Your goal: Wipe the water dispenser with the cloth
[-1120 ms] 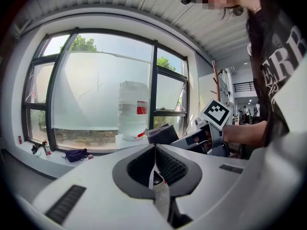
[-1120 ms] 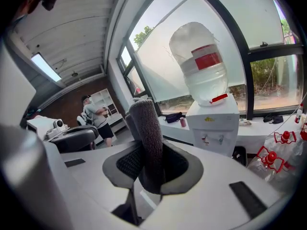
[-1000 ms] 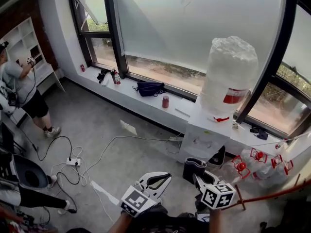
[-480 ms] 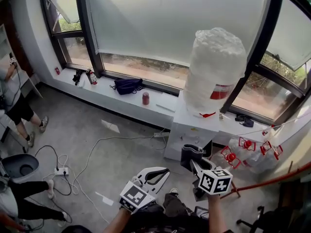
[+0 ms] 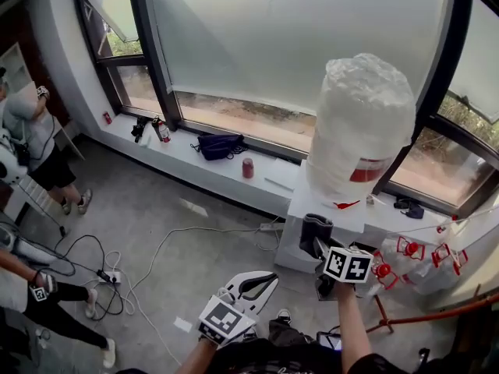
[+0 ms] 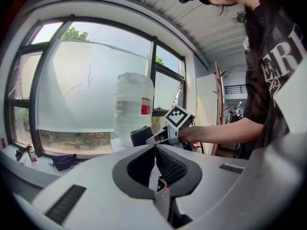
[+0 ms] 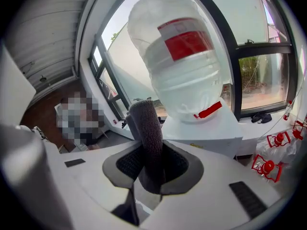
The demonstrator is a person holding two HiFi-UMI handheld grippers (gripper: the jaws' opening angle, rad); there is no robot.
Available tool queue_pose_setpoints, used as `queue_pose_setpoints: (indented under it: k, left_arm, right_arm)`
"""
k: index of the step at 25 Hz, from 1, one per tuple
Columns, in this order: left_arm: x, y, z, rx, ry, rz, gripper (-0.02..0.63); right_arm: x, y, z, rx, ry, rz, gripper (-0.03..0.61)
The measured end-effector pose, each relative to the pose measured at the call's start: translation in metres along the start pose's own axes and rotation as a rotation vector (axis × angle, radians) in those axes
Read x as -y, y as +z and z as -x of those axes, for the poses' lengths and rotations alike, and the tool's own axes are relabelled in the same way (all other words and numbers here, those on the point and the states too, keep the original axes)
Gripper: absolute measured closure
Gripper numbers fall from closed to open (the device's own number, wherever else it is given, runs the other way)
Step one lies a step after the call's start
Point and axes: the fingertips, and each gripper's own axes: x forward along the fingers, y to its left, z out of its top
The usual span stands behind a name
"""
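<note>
The cloth [image 7: 144, 123], dark grey and thick, stands upright between the two fingers of the right gripper [image 7: 151, 164], which are clenched on its lower part, so its rounded top sticks out above the fingertips. Just beyond the fingertips and a little to their right is the water dispenser [image 7: 206, 131], a white box with a big clear bottle [image 7: 180, 56] upside down on top; the bottle has a red label and a red strip at its neck. In the head view the cloth [image 5: 314, 236] is held in front of the upper front of the water dispenser [image 5: 300, 248], very near it, but I cannot tell if it touches the white surface. The left gripper [image 6: 155, 150] is lower and nearer to the person, well apart from the dispenser; its fingers are closed tip against tip and grasp nothing. Seen along these fingers, the right gripper with its marker cube [image 6: 178, 117] is ahead and higher. To the right of the right fingers, beside the dispenser, empty bottles with red caps [image 5: 405, 249] lie on the floor. Far to the left of the fingers, a red can [image 5: 247, 167] and a dark bag [image 5: 218, 145] sit on the window sill [image 5: 187, 158], and cables [image 5: 179, 232] run over the grey floor.
</note>
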Motion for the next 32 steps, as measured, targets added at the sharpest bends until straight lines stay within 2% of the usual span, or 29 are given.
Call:
queue_pose_setpoints:
  k: [5, 11, 15, 18, 24, 32]
  left_arm:
    - [-0.020, 0.004, -0.012, -0.018, 0.066, 0.009, 0.597]
    - [-0.032, -0.002, -0.017, -0.053, 0.124, 0.027, 0.597]
    - [-0.034, -0.006, -0.016, -0.077, 0.146, 0.040, 0.597]
    - [-0.036, -0.007, -0.018, -0.092, 0.154, 0.041, 0.597]
    - [-0.035, -0.006, -0.028, -0.105, 0.132, 0.033, 0.596]
    - [-0.013, 0.001, -0.060, -0.095, 0.034, 0.006, 0.597]
  right_arm:
    - [0.017, -0.001, -0.054, -0.063, -0.016, -0.059, 0.477]
    - [0.026, -0.011, -0.111, -0.107, 0.018, -0.291, 0.477]
    - [0.039, -0.018, -0.132, -0.118, 0.001, -0.434, 0.477]
    - [0.058, -0.017, -0.131, -0.099, -0.023, -0.509, 0.477]
    - [0.096, -0.017, -0.105, -0.040, 0.012, -0.670, 0.477]
    - [0.167, -0.016, -0.053, 0.029, -0.067, -0.699, 0.476]
